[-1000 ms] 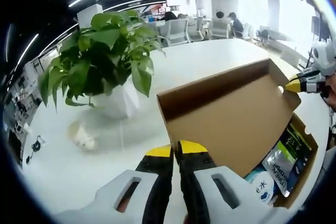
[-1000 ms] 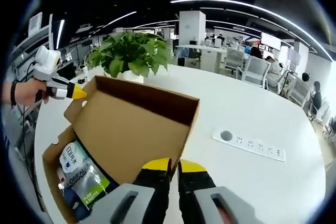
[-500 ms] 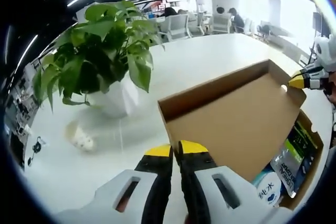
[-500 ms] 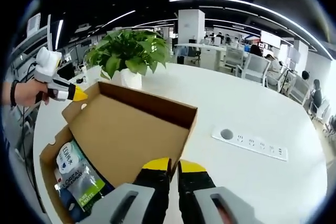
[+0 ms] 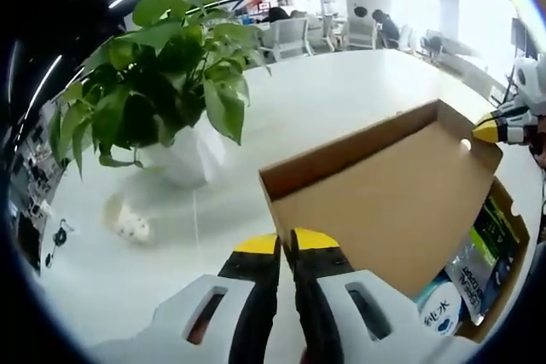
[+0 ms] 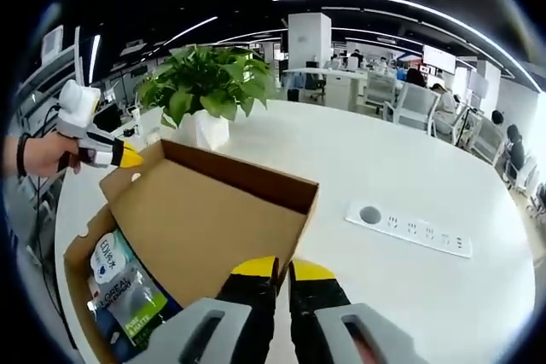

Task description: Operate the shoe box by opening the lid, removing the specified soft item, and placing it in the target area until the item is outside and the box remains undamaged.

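The brown cardboard shoe box point(image 5: 509, 213) stands open on the white table, its lid point(image 5: 384, 202) swung up and tilted back. My left gripper point(image 5: 282, 245) is shut on one front corner of the lid. My right gripper point(image 5: 488, 131) pinches the other corner. In the right gripper view, my right gripper point(image 6: 281, 268) is shut on the lid point(image 6: 205, 219), and my left gripper point(image 6: 128, 157) holds the far corner. Inside the box point(image 6: 75, 253) lie a green-and-black pouch point(image 6: 128, 300) point(image 5: 478, 245) and a blue-and-white soft pack point(image 6: 107, 257) point(image 5: 439, 309).
A potted green plant point(image 5: 162, 83) point(image 6: 213, 83) in a white pot stands just behind the lid. A small white object point(image 5: 132, 226) lies beside it. A socket strip point(image 6: 409, 232) is set into the table point(image 6: 409, 168). Office chairs and people sit far behind.
The lid has swung further back and lies lower and flatter, with both grippers still on its corners. More of the packs inside the box shows.
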Tool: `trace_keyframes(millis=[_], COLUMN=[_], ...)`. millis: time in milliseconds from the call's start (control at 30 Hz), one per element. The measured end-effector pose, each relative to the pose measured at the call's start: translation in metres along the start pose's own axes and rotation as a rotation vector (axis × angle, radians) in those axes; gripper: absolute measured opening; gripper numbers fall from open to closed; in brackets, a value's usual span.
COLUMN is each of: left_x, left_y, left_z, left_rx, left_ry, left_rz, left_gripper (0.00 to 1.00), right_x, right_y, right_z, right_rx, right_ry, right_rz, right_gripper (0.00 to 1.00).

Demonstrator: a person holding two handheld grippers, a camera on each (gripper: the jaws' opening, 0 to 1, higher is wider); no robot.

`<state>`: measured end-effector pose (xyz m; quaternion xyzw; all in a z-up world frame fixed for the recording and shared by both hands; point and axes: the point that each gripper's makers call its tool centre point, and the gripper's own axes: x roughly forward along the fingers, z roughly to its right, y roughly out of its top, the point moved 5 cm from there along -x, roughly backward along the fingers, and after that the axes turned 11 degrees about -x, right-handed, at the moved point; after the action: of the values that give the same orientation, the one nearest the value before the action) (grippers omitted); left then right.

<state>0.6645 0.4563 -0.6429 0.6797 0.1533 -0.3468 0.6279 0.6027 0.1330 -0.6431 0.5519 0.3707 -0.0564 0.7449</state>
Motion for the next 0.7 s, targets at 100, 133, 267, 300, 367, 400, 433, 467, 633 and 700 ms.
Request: trace_keyframes(millis=[100,133,267,300,367,400,433,467,633,700], left_x=[0.0018,0.0029,0.0055,0.0062,0.0073,0.0072,0.0073,0.0074,0.0084,0.0082], left_y=[-0.0004,-0.0005,-0.0015,-0.0019,-0.0028,-0.0033,-0.0042,-0.0055,-0.0089,-0.0088], left_z=[0.0,0.0,0.0005,0.0007,0.0006,0.0011,0.0015,0.0018,0.0033,0.0031], left_rx=[0.009,0.013,0.018,0.02,0.022,0.019,0.017,0.023,0.027,0.029], left_ry=[-0.002,-0.001,0.003,0.004,0.004,0.003,0.001,0.001,0.005,0.009], left_rz=[-0.006,-0.009,-0.017,-0.018,-0.022,-0.025,-0.03,-0.034,-0.042,-0.042], left_gripper=[0.05,0.05,0.05,0.05,0.05,0.06,0.06,0.06,0.07,0.07], right_x=[0.0016,0.0019,0.0037,0.0043,0.0051,0.0054,0.0056,0.006,0.0079,0.008], right_y=[-0.0009,-0.001,-0.0016,-0.002,-0.0024,-0.0025,-0.0025,-0.0025,-0.0033,-0.0033], right_z=[0.0008,0.0007,0.0008,0.0008,0.0008,0.0008,0.0009,0.0011,0.0023,0.0024], right_rx=[0.011,0.011,0.006,0.01,0.012,0.012,0.012,0.013,0.019,0.019], right_ry=[0.004,0.005,0.008,0.008,0.007,0.007,0.007,0.008,0.011,0.012], right_rz=[-0.002,-0.003,-0.009,-0.01,-0.011,-0.011,-0.011,-0.012,-0.013,-0.013], right_gripper=[0.0,0.0,0.0,0.0,0.0,0.0,0.0,0.0,0.0,0.0])
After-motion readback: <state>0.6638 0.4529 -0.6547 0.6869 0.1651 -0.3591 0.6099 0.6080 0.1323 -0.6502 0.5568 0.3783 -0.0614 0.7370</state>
